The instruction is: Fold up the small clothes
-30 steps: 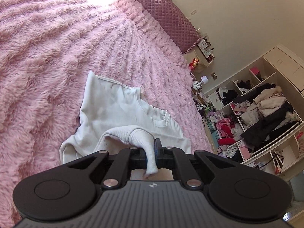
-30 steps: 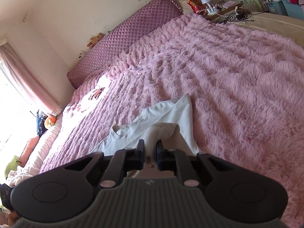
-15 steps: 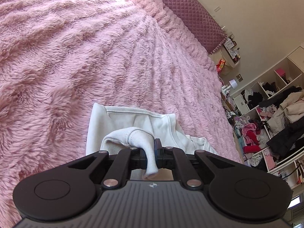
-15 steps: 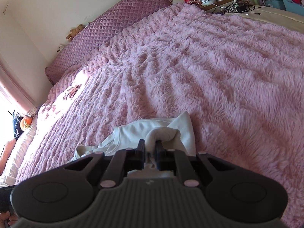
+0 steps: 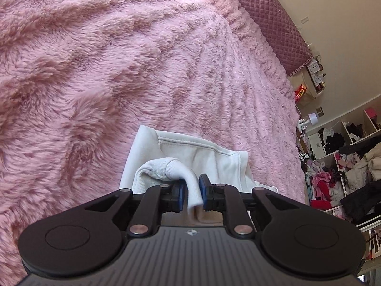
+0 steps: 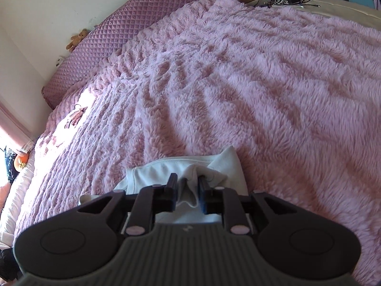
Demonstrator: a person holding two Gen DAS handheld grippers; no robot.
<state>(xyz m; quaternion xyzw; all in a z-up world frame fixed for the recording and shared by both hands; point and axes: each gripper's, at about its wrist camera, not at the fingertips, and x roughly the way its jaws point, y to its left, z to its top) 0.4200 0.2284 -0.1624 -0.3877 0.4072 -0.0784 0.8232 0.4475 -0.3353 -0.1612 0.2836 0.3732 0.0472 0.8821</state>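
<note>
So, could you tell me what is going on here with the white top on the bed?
A person is folding a small white top on a fluffy pink blanket, with a handheld gripper in each hand. The left gripper is shut on a ribbed cuff of the top, and the right gripper pinches another bit of it. The garment lies bunched just ahead of both grippers, so the fold looks unfinished.

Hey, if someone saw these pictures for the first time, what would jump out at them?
The fluffy pink blanket fills nearly everything. Near the bottom centre lies a white garment, with the left gripper and the right gripper each shut on a bunched piece of it. At the left view's right edge, open shelves overflow with clothes.
</note>
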